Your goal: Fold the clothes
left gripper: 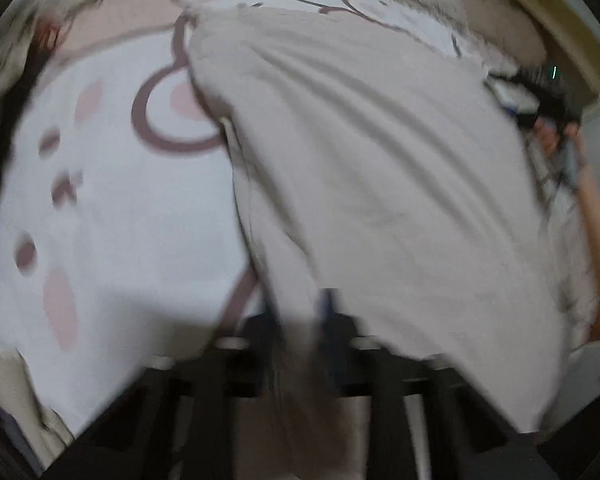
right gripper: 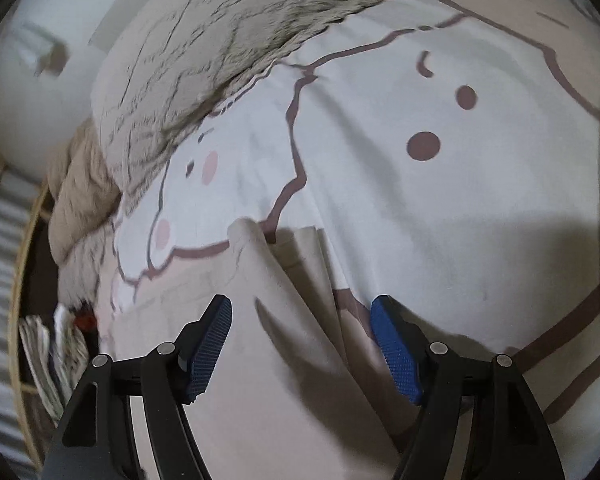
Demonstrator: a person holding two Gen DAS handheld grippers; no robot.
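A beige garment (left gripper: 372,168) hangs and drapes over the cartoon-print bedsheet (left gripper: 112,208). My left gripper (left gripper: 300,312) is shut on the beige garment's edge, fabric bunched between its blue pads; the view is motion-blurred. In the right wrist view my right gripper (right gripper: 302,344) is open, its blue pads (right gripper: 210,344) wide apart just above the beige garment (right gripper: 284,320), which lies creased on the bedsheet (right gripper: 440,208). The right gripper and its holder's hand also show in the left wrist view (left gripper: 556,120) at the garment's far right edge.
A furry beige blanket (right gripper: 220,52) lies bunched along the far side of the bed. Left of the bed stands a round wood-rimmed basket (right gripper: 24,280) with folded papers or cloth. A white wall (right gripper: 40,92) is behind.
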